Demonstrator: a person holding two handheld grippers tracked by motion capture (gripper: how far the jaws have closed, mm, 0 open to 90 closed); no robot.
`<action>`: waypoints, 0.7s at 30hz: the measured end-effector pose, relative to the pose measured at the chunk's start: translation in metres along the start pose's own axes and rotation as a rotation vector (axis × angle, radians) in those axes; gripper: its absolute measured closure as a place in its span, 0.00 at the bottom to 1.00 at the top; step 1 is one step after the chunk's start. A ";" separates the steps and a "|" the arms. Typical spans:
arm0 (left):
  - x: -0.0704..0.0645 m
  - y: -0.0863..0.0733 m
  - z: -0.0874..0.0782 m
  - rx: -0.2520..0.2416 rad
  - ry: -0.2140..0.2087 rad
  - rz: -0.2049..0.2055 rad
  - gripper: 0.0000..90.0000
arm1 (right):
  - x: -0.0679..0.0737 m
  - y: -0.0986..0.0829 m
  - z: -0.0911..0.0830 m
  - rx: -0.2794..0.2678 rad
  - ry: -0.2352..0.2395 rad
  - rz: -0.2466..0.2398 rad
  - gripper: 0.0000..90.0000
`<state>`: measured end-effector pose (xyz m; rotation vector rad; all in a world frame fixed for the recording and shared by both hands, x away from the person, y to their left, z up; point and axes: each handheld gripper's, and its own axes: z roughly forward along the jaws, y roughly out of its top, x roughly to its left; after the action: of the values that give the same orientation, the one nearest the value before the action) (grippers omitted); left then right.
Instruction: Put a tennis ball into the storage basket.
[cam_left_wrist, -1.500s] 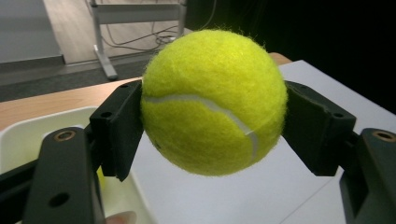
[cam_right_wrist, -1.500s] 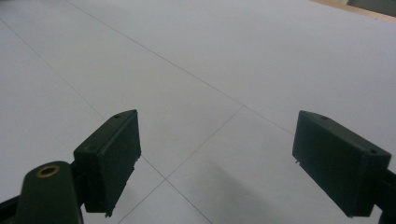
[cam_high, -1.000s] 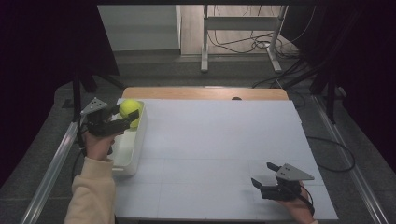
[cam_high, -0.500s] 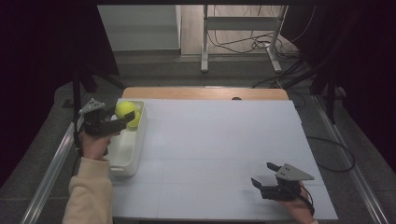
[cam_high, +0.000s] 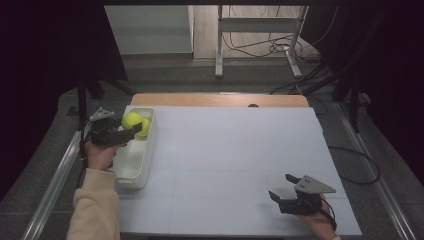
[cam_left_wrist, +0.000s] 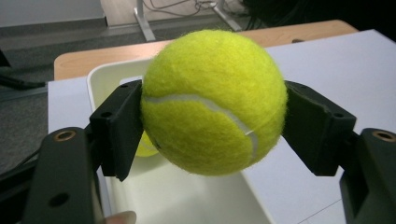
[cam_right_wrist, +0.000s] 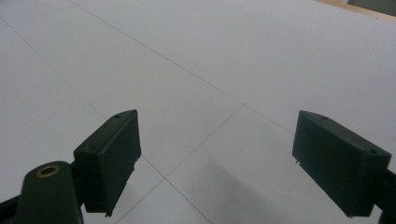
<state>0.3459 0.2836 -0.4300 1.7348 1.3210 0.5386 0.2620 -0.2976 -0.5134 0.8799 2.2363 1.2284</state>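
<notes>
The left tool (cam_high: 131, 130) pinches a tennis ball (cam_left_wrist: 214, 100) above the far end of the white bin (cam_high: 131, 172), probably to drop it beside the second ball (cam_high: 144, 128) inside. Well away from the bin, the right tool (cam_right_wrist: 219, 158) waits, spread wide.

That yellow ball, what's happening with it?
A person is working at a table with a gripper in each hand. The left gripper is clamped on a yellow tennis ball and holds it over a white bin at the table's left side. Another yellow ball lies in the bin's far end. The right gripper is open, holding nothing, low over the white table at its near right.
</notes>
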 end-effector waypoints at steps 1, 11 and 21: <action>0.000 0.000 0.001 0.007 0.003 0.001 0.29 | 0.000 0.000 0.000 0.000 0.000 0.000 0.18; 0.002 -0.003 0.008 0.075 0.043 0.019 0.29 | 0.000 0.000 0.000 0.000 0.000 0.000 0.18; 0.004 -0.006 0.016 0.153 0.060 0.023 0.29 | 0.000 0.000 0.000 -0.002 0.001 0.000 0.18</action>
<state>0.3563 0.2820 -0.4448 1.8728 1.4176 0.5170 0.2620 -0.2977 -0.5134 0.8786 2.2353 1.2314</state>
